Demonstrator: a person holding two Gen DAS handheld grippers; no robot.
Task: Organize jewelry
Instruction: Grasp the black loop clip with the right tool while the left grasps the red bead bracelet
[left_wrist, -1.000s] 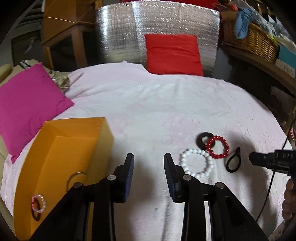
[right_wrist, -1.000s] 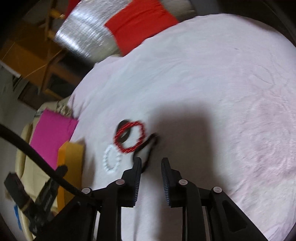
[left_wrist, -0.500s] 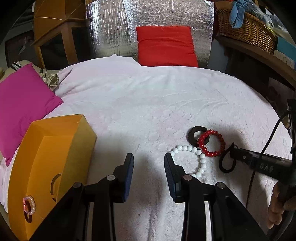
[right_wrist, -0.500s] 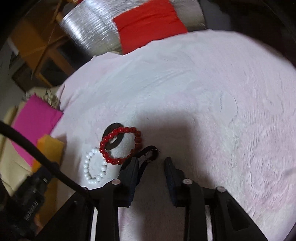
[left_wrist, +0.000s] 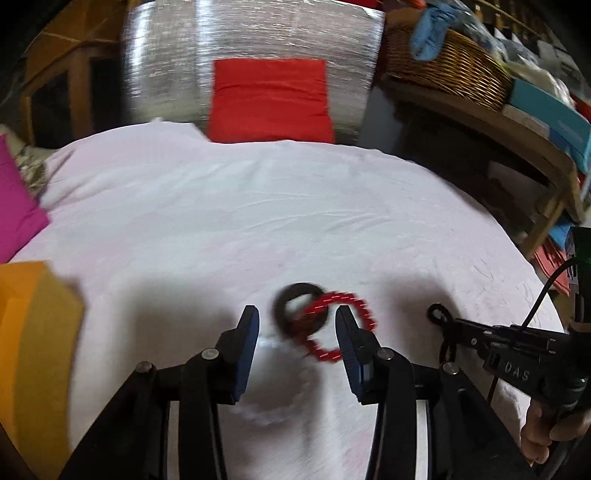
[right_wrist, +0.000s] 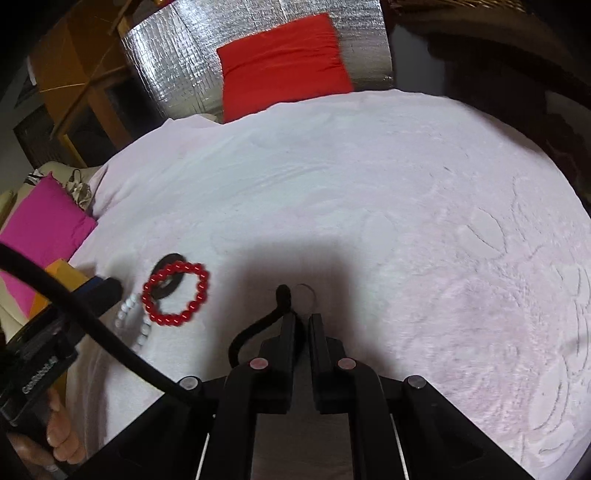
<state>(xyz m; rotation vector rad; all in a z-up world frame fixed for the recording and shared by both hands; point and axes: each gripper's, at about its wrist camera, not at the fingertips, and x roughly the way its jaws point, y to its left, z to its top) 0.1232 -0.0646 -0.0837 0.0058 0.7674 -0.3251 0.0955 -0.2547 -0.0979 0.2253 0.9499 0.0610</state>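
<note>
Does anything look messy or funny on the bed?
A little. The red bead bracelet lies overlapping the flat black ring, with the white bead bracelet right beside them, all loose on the pale pink bedspread rather than in the orange box. Nothing looks broken.

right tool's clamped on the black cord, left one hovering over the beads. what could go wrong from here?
1. The right tool pinches only one thin bit of the black cord; it may slip out on the lift.
2. The red bracelet overlaps the black ring, so the open left tool may grab both.
3. The white beads sit under the left tool and could get dragged.
</note>
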